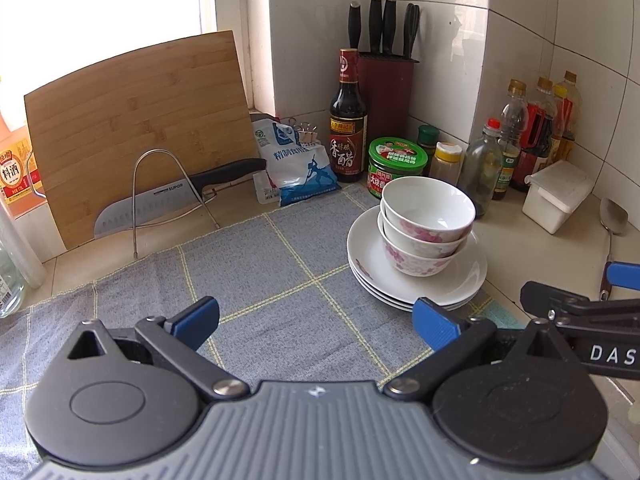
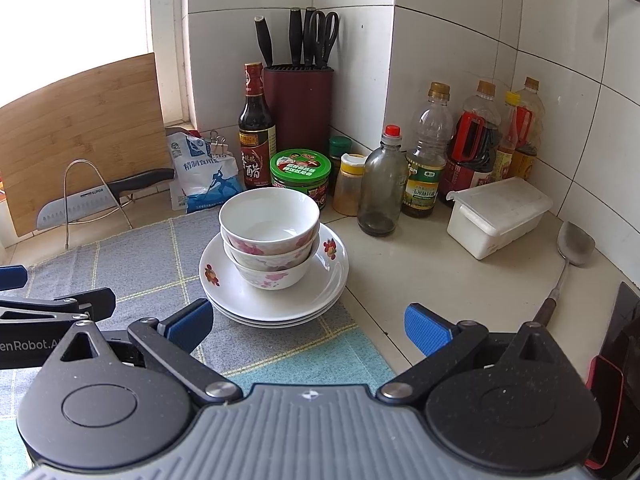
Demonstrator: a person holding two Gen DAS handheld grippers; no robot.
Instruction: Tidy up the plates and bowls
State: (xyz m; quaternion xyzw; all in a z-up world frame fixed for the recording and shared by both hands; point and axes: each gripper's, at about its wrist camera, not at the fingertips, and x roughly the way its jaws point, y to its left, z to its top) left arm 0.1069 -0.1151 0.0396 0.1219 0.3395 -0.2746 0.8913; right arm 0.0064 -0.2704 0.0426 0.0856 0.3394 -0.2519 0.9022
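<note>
Right wrist view: nested floral bowls [image 2: 269, 236] on stacked white plates [image 2: 276, 300] sit dead ahead of the right gripper [image 2: 309, 326], jaws wide and empty, nearer than the left gripper [image 1: 316, 322], also wide, stack off its right.

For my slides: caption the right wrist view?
Open right gripper facing stacked bowls on plates.

My left wrist view looks low across the cloth [image 1: 248, 272], stack [image 1: 416, 256] near at 1 o'clock, my right wrist view faces it at 12 o'clock, both share the knife block [image 2: 298, 100] corner.
</note>
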